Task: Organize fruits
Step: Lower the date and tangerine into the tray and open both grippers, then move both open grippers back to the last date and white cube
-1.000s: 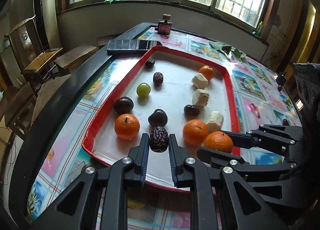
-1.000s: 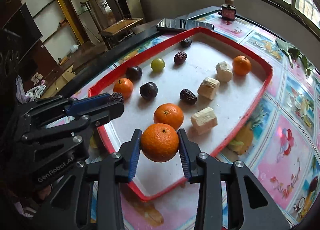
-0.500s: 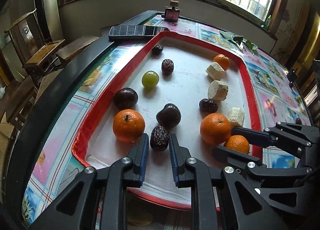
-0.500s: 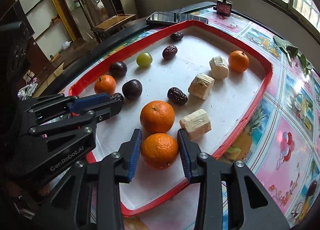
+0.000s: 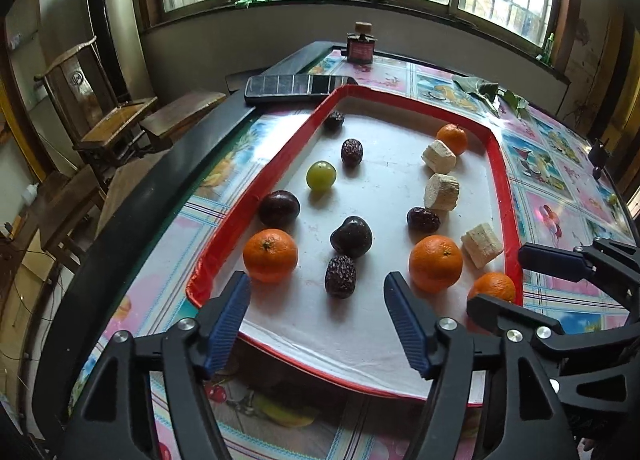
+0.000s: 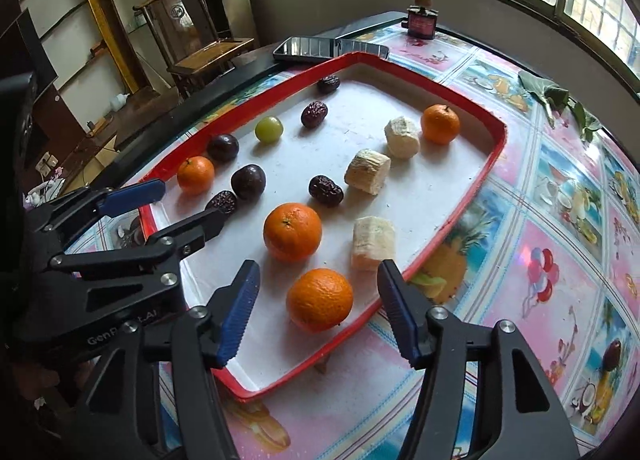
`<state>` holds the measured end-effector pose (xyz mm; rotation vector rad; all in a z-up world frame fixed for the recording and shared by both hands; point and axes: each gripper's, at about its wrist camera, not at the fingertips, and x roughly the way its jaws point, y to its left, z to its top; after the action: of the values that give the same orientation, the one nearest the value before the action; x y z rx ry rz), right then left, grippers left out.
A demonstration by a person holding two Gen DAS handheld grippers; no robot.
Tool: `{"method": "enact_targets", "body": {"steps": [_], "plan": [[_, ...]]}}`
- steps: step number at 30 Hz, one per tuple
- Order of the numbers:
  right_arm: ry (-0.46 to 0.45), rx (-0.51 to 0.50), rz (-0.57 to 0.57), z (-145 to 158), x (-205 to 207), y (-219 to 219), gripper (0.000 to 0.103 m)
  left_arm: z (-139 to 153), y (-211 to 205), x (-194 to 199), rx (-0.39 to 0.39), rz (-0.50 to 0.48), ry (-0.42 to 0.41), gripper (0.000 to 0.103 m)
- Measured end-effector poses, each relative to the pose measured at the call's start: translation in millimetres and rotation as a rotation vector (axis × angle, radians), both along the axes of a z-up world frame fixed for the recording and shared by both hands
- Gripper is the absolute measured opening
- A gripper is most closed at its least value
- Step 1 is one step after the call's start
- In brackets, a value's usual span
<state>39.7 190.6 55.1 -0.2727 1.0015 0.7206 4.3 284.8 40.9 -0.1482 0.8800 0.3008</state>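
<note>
Both claws are spread wide over the near end of the red-rimmed tray (image 5: 256,196), and neither one is holding anything. The left gripper (image 5: 316,314) hangs with its blue pads apart, and the wrinkled date (image 5: 340,275) lies on the tray's white liner just ahead of the gap, touching neither pad. The right gripper (image 6: 318,314) is just as open, and the nearest orange (image 6: 319,299) sits on the liner between its spread fingers, close to the tray's near right rim.

Working outward from that date: a dark plum (image 5: 351,237) sits just behind it, nearly touching, and an orange (image 5: 271,255) rests to its left, near the tray's left rim. A second dark plum (image 5: 279,208) lies just behind that orange. Further back along the left side come a green grape (image 5: 321,176), then another date (image 5: 352,152), then one more date (image 5: 334,121) tucked in the far left corner.

To the right of the wrinkled date sits a big orange (image 5: 435,263), with a small dark date (image 5: 423,219) behind it. Three pale chunks (image 5: 441,191) run along the tray's right side, and a fourth orange (image 5: 452,139) sits beside the farthest chunk.

A phone (image 5: 300,86) lies on the table just beyond the tray's far left corner.
</note>
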Motion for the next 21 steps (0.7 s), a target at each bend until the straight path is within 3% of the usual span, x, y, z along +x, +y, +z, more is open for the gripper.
{"method": "enact_targets", "body": {"steps": [9, 13, 17, 21], "plan": [[-0.016, 0.007, -0.046, 14, -11, -32, 0.077, 12, -27, -7, 0.007, -0.026, -0.035, 0.073], [-0.015, 0.015, -0.079, 16, -13, -55, 0.078, 15, -48, -4, 0.006, -0.056, -0.041, 0.074], [-0.029, 0.011, -0.142, 17, -12, -91, 0.078, 18, -80, 6, -0.007, -0.115, -0.046, 0.075], [-0.040, 0.020, -0.278, 17, 1, -154, 0.078, 18, -130, 22, -0.012, -0.222, -0.041, 0.075]]}}
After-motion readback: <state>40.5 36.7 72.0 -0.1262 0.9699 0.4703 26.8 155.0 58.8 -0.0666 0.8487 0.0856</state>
